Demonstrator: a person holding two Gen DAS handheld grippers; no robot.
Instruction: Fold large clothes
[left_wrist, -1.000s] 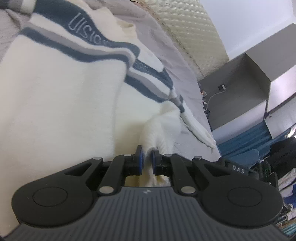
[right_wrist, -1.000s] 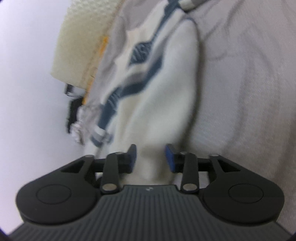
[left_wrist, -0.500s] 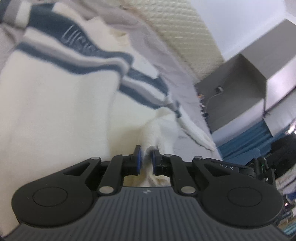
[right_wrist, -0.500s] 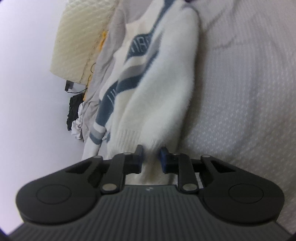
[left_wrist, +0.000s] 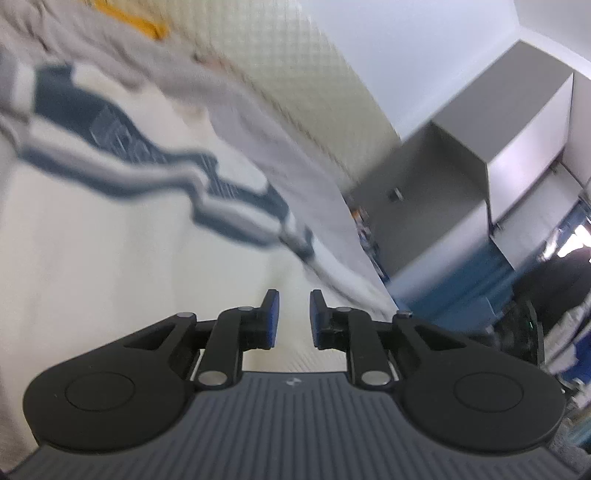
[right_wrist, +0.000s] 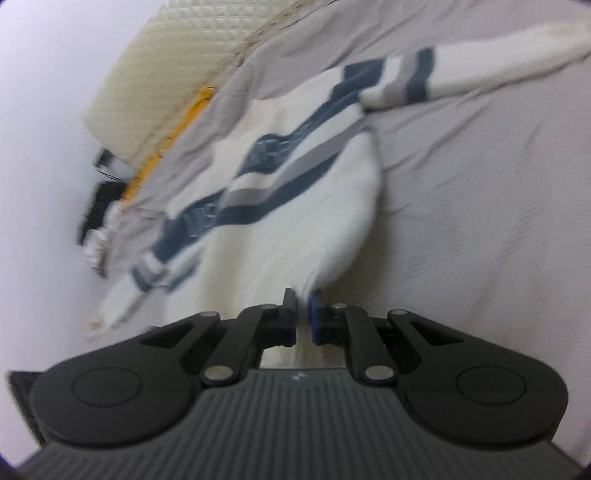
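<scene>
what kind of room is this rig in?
Likely a bedroom: the striped sweater lies on a grey bedsheet, with a quilted cream headboard behind and a grey cabinet nearby.

Sweater lies spread on the bed, one sleeve stretched out to the right. Headboard sits behind it. Cabinet stands right of the bed.

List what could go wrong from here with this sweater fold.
1. Only the right gripper pinches the sweater, by a thin edge; the knit may slip out.
2. The left gripper is open above the fabric, so a one-sided pull may skew the fold.
3. The far sleeve lies stretched out and may drag behind.
</scene>
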